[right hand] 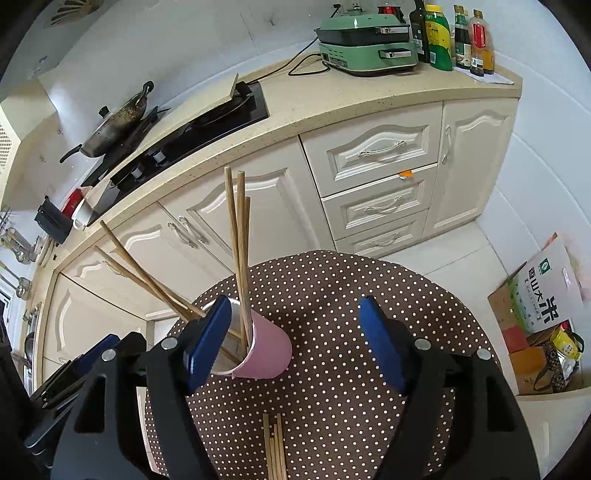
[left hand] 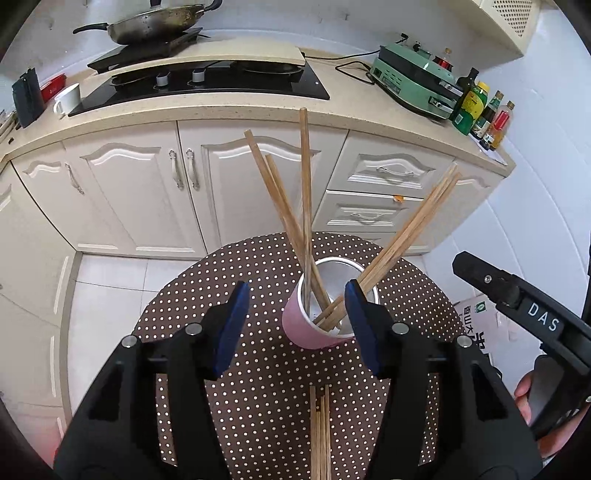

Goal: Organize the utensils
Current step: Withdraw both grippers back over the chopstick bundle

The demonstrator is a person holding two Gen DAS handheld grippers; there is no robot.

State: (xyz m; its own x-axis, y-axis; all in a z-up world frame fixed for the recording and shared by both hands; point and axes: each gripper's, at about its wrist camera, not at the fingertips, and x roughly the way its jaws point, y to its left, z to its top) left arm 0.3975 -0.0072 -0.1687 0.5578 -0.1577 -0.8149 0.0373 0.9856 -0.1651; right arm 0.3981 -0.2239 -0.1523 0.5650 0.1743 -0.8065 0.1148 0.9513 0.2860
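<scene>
A pink cup (left hand: 308, 328) with a metal inside stands on the round brown polka-dot table (left hand: 258, 406). Several wooden chopsticks (left hand: 304, 206) stick out of it, fanned left and right. More chopsticks (left hand: 320, 435) lie flat on the table near me. My left gripper (left hand: 297, 325) is open and empty above the table, the cup just ahead between its blue pads. In the right wrist view the cup (right hand: 266, 354) sits by the left pad of my right gripper (right hand: 291, 343), which is open and empty. Loose chopsticks (right hand: 275, 446) lie below it.
White kitchen cabinets (left hand: 184, 192) and a beige counter with a black hob (left hand: 207, 81), a pan (left hand: 155, 22), a green appliance (left hand: 413, 81) and bottles (left hand: 476, 107) stand behind the table. A cardboard box with bags (right hand: 535, 325) sits on the floor at right.
</scene>
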